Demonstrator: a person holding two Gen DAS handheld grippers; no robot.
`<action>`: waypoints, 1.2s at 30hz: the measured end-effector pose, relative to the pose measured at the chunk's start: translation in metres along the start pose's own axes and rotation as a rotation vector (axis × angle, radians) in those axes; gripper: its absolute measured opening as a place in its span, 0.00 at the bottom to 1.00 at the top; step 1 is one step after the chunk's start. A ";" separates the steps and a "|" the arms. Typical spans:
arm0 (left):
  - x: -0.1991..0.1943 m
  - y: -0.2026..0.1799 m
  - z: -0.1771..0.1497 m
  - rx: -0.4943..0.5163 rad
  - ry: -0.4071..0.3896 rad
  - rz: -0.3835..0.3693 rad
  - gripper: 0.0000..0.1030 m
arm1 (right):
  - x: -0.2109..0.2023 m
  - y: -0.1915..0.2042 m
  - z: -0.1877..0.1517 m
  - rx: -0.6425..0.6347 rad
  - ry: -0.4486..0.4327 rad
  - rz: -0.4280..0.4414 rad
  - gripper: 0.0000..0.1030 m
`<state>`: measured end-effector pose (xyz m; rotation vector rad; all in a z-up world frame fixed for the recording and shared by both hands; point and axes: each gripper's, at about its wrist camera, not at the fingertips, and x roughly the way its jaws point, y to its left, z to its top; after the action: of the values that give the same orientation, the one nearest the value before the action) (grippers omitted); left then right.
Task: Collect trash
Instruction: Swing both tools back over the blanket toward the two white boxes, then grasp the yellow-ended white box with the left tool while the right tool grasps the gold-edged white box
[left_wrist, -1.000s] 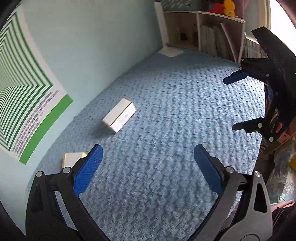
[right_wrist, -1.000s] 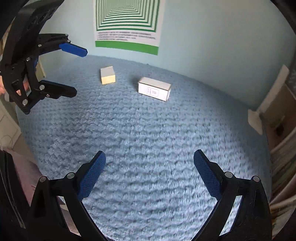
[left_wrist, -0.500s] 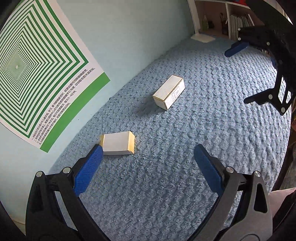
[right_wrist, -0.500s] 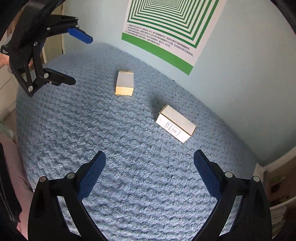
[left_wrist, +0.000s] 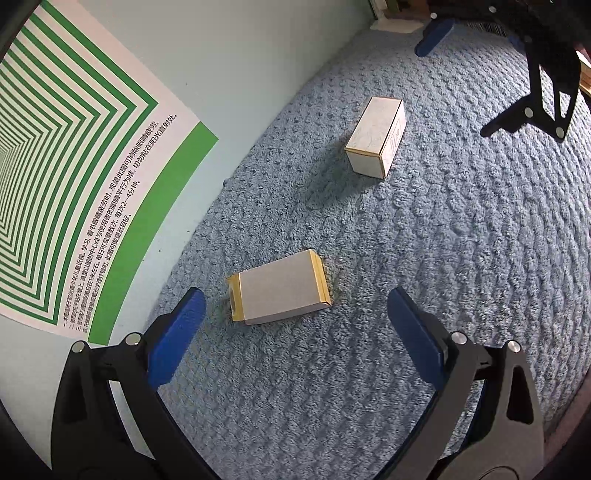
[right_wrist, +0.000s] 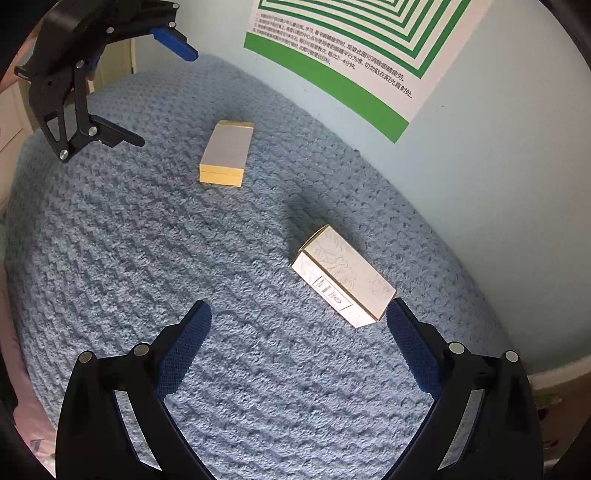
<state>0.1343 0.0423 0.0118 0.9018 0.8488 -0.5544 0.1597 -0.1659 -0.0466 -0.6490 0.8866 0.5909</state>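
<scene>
Two small cardboard boxes lie on a blue textured blanket. A grey box with yellow ends (left_wrist: 280, 293) lies just ahead of my open left gripper (left_wrist: 295, 325), between its fingertips' line; it also shows in the right wrist view (right_wrist: 227, 153). A white printed box (right_wrist: 343, 278) lies just ahead of my open right gripper (right_wrist: 297, 334), close to its right finger; it shows in the left wrist view too (left_wrist: 376, 138). Both grippers are empty. Each gripper appears in the other's view: the right one (left_wrist: 491, 70) and the left one (right_wrist: 122, 88).
The blanket (left_wrist: 461, 240) covers a bed against a light blue wall. A green-and-white striped poster (left_wrist: 74, 184) with Chinese text hangs on the wall beside the boxes. A white skirting and floor edge (right_wrist: 554, 373) show at the far right.
Both grippers have moved closer to the boxes and tilted down. The grey box now sits right before the left gripper, the white box right before the right one. Jaws stay open.
</scene>
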 end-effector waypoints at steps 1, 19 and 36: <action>0.008 0.003 -0.001 0.018 0.007 -0.005 0.93 | 0.007 -0.004 0.002 0.000 0.007 0.001 0.92; 0.109 0.040 -0.017 0.098 0.086 -0.099 0.93 | 0.108 -0.036 0.018 -0.027 0.143 0.013 0.92; 0.132 0.044 0.029 0.152 0.027 -0.173 0.93 | 0.153 -0.056 0.027 -0.037 0.166 0.040 0.92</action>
<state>0.2514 0.0315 -0.0672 0.9808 0.9235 -0.7670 0.2900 -0.1532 -0.1477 -0.7226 1.0478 0.5967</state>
